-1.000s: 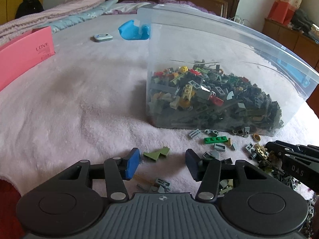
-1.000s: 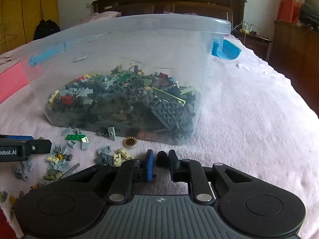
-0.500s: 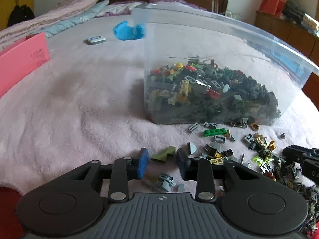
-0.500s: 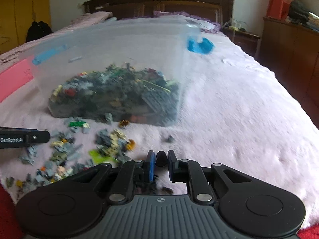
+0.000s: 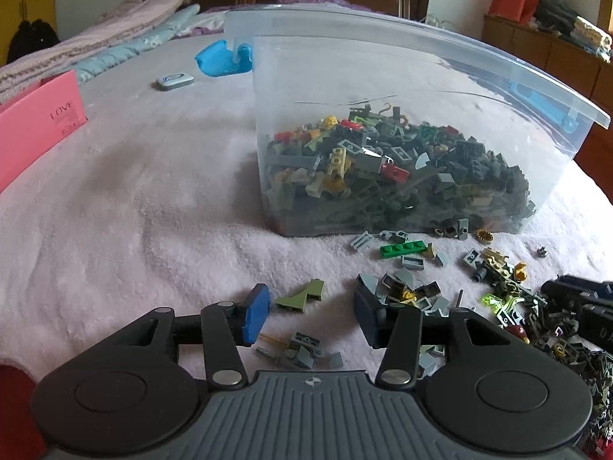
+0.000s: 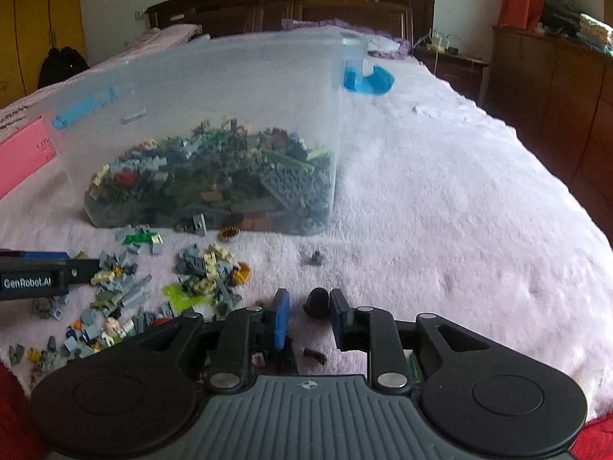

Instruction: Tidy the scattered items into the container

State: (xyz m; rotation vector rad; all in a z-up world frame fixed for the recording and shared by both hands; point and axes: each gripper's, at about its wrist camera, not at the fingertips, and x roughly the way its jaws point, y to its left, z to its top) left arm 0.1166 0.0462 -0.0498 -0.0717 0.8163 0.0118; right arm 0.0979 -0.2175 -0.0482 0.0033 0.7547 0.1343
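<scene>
A clear plastic bin [image 5: 383,88] [image 6: 230,88], partly filled with toy bricks, stands on the fluffy pink bedspread. Scattered bricks [image 5: 413,291] [image 6: 207,268] lie in front of it. My left gripper [image 5: 310,314] hovers low over them and its jaws are opening. An olive brick [image 5: 300,297] and some grey bits lie between its fingers, untouched. My right gripper [image 6: 311,318] is opening too. A small black piece [image 6: 318,303] sits against its right pad, with a gap to the blue pad. Each gripper shows at the edge of the other's view: the right gripper [image 5: 582,306] and the left gripper [image 6: 38,276].
A pink card [image 5: 38,122] stands at the left. A blue clip [image 5: 222,57] and a small grey tin [image 5: 174,80] lie beyond the bin. One lone dark brick [image 6: 314,258] lies right of the pile. A wooden headboard is at the back and a dresser [image 6: 555,88] at the right.
My right gripper has drawn back from the bin, and its pads, which pinched the black piece, have parted. The left jaws narrowed, then widened again.
</scene>
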